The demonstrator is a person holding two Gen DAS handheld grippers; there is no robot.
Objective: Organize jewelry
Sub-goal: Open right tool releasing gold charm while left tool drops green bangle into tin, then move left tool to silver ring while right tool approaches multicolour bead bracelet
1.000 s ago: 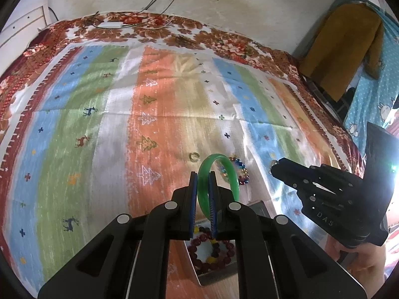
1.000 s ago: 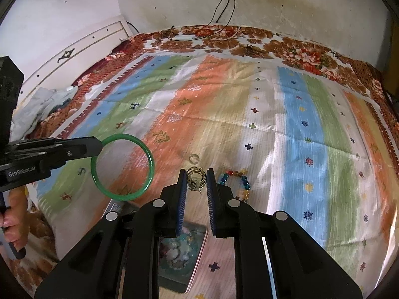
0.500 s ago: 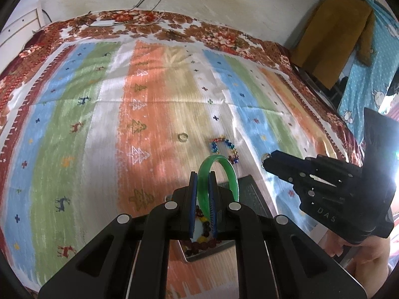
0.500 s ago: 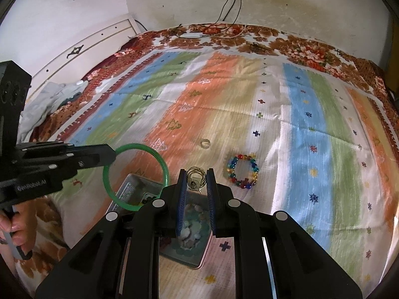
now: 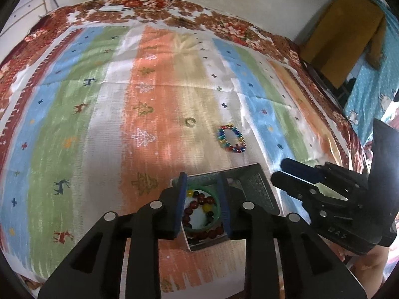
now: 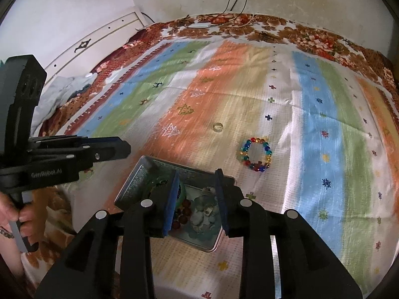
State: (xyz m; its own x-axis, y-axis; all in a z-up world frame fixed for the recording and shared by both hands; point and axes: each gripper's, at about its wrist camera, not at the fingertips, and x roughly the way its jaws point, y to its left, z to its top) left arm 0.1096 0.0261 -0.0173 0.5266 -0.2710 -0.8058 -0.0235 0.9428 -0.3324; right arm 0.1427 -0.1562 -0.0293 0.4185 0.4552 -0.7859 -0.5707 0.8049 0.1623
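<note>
The left gripper [image 5: 203,204] hangs over an open metal tin [image 5: 251,182] on the striped bedspread [image 5: 99,124], its jaws opening. Between its blue pads [image 5: 181,199], but clear of both, the green bangle [image 5: 216,214] lies flat in the tin, ringed around a dark red bead bracelet [image 5: 197,200] with a few yellow beads. Nothing is gripped.

The right gripper [image 6: 197,199] is over the same tin [image 6: 139,174] from the other side, its jaws also opening and holding nothing. Beneath the gap between its pads [image 6: 172,204] sits a pale, greenish heap of small pieces [image 6: 203,214]; blur keeps me from saying what they are, possibly a coiled wire ring among them. The bangle's edge [image 6: 183,191] and the red beads [image 6: 184,210] show just inside its left pad.

Out on the bedspread beyond the tin, a multicoloured bead bracelet [image 6: 256,154] lies flat, and a small ring [image 6: 217,126] lies farther off, both well apart from either gripper. The tin's raised lid [image 6: 136,184] stands on the left side of the tin as the right camera sees it, close under the left gripper's fingers. A hand [image 6: 15,216] grips the left tool's handle at the frame edge. A white cable [image 6: 199,25] rests at the far end of the bed, and a yellow-brown garment [image 5: 344,37] hangs to the right.
</note>
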